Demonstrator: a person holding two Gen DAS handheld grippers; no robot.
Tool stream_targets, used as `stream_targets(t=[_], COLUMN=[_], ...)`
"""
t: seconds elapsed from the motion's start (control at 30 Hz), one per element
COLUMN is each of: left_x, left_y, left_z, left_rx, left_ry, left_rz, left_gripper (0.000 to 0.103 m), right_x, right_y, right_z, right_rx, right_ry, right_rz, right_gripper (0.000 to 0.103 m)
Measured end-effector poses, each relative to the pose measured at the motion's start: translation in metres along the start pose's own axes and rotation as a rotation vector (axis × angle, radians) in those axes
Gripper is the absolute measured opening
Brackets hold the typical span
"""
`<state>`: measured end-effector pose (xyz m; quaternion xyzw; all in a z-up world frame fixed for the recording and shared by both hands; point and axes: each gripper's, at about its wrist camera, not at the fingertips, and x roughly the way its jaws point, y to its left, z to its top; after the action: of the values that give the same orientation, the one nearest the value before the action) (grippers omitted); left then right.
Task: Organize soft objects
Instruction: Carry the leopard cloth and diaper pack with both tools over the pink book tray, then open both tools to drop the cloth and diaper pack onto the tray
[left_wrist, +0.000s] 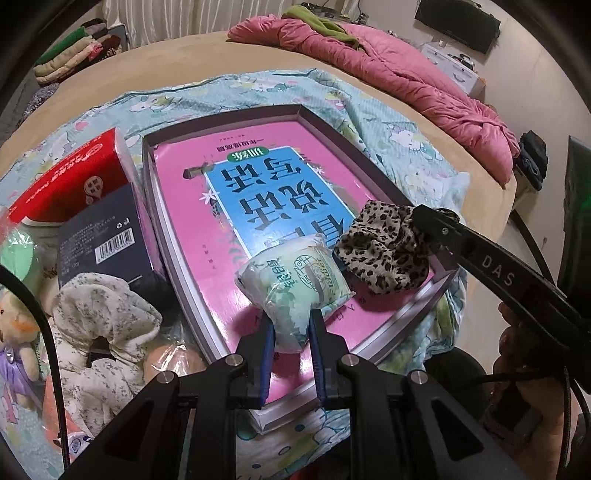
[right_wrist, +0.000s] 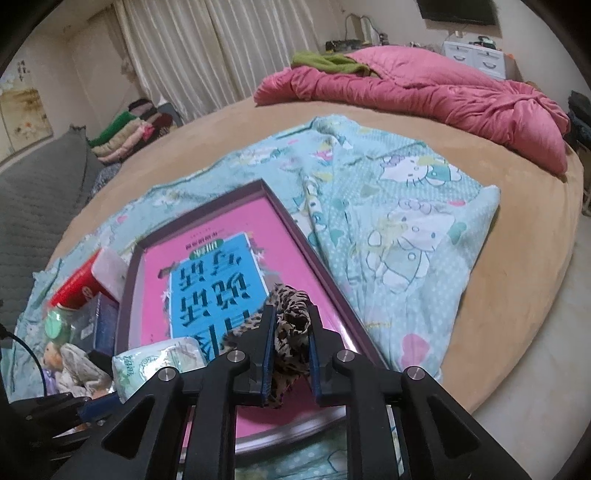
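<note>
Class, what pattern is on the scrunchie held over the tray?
Leopard print, tan with dark spots, on the scrunchie; clearest in the left wrist view.

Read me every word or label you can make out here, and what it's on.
"DAS": arm of the right claw.
"说话", "写话", upside down: pink book.
Dark box, red box, green packet: print too small or blurred.

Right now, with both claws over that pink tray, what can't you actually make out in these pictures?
- Tissue pack, left view: its near end is hidden between the left gripper fingers.
- Leopard scrunchie, right view: its lower part is hidden behind the right gripper.
- Plush toy, left view: cut off by the picture edge and crossed by a cable.
- Dark box label, left view: print too small to read.
</note>
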<state>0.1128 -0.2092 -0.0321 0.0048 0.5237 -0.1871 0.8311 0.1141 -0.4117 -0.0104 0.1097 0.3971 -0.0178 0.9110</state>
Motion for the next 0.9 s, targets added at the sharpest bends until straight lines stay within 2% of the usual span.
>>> stream_targets(t=[0.07, 0.23, 0.47, 0.53, 0.7, 0.83, 0.9], left_x=[0.001, 0.004, 0.006, 0.006, 0.004, 0.002, 0.001], left_y=[0.000, 0.000, 0.002, 0.002, 0.003, 0.005, 0.006], left_z=[0.000, -0.001, -0.003, -0.004, -0.006, -0.008, -0.009], left_rx=[0.001, 0.002, -0.009, -0.012, -0.017, -0.026, -0.026], left_ry=[0.006, 0.020, 0.031, 0.033, 0.040, 0.042, 0.045], left_rz=[-0.003, -0.003, -0.004, -0.006, -0.012, -0.012, -0.005], left_gripper=[0.019, 0.019, 0.020, 0.020, 0.020, 0.021, 0.026], right_x=[0.002, 0.003, 0.000, -0.002, -0.006, -0.010, -0.013], right_y=[0.000, -0.002, -0.003, -0.004, -0.002, 0.002, 0.003], right_z=[-0.001, -0.003, -0.002, -0.001, 0.001, 0.001, 0.002], right_rx=[-0.001, 0.009, 0.023, 0.027, 0.023, 0.006, 0.000], right_ry=[0.011, 0.019, 0.008, 0.001, -0.025, -0.047, -0.059], right_rz=[-0.008, -0.017, -0.019, -0.023, -0.024, -0.030, -0.030], right_gripper=[0.020, 0.034, 0.038, 0.045, 0.054, 0.055, 0.056])
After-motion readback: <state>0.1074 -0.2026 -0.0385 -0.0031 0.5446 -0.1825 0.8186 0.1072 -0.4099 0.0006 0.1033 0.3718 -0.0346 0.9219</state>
